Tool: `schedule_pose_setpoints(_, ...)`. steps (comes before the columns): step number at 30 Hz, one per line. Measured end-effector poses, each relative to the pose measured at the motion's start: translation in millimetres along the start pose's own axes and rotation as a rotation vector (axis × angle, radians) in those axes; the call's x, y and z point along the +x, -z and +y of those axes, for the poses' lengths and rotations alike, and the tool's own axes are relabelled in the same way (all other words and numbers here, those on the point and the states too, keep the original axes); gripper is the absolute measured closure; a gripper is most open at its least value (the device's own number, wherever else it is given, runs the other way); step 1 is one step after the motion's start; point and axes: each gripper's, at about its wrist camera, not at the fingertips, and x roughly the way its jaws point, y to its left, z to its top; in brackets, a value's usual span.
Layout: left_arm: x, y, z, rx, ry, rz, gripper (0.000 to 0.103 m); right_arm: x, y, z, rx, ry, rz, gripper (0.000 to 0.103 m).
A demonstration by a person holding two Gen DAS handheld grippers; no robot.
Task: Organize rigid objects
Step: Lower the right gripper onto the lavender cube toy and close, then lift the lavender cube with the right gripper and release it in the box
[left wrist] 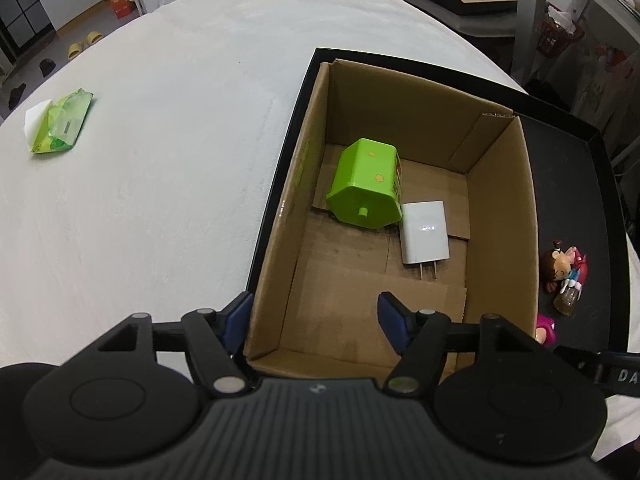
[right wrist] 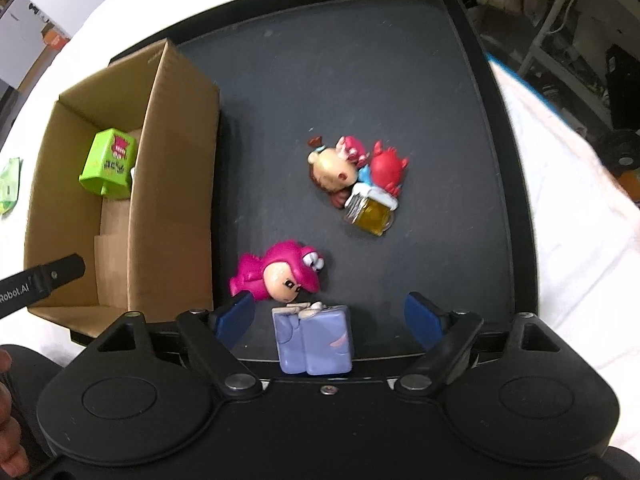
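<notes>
Now | right gripper (right wrist: pixel 330 320) jaws wide, empty over pink figure (right wrist: pixel 280 276) | left gripper (left wrist: pixel 314 320) jaws wide, empty | risk: purple block (right wrist: pixel 314 338) pinched along.

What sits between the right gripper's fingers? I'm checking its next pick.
In the right wrist view, a purple block toy sits between the open right gripper fingers, untouched.

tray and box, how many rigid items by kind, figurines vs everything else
Figurines on the black tray: 2, the pink figurine and the beer-mug figurine
Green toy block in the cardboard box: 1
White charger in the box: 1
Total: 4
</notes>
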Motion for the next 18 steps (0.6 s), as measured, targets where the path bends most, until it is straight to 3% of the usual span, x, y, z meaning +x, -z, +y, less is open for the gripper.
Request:
schedule_pose_setpoints(6, 2.4, -0.7, -9.3, 0.028, -0.039, 0.007, 0.033, 22.2, 5.5, 2.1, -0.03, 0.011, 0.042, 0.023)
schedule_pose_setpoints(8, 3.3, -1.1, -10.8, 0.033, -0.048, 0.009, 0.032, 29.9, 8.7, 0.5, -0.039, 0.024, 0.055, 0.04)
schedule_pose_setpoints(9, 3.5, -1.1, -11.5, 0.036, -0.053, 0.009, 0.032, 32.8, 9.4, -1.5, -0.032, 0.007, 0.068, 0.056)
schedule_pose_setpoints(18, 4.7, -1.4, -16.0, 0.044, -0.086, 0.011, 0.031, 29.4, 9.2, -10.3, -0.025, 0.0, 0.021, 0.059)
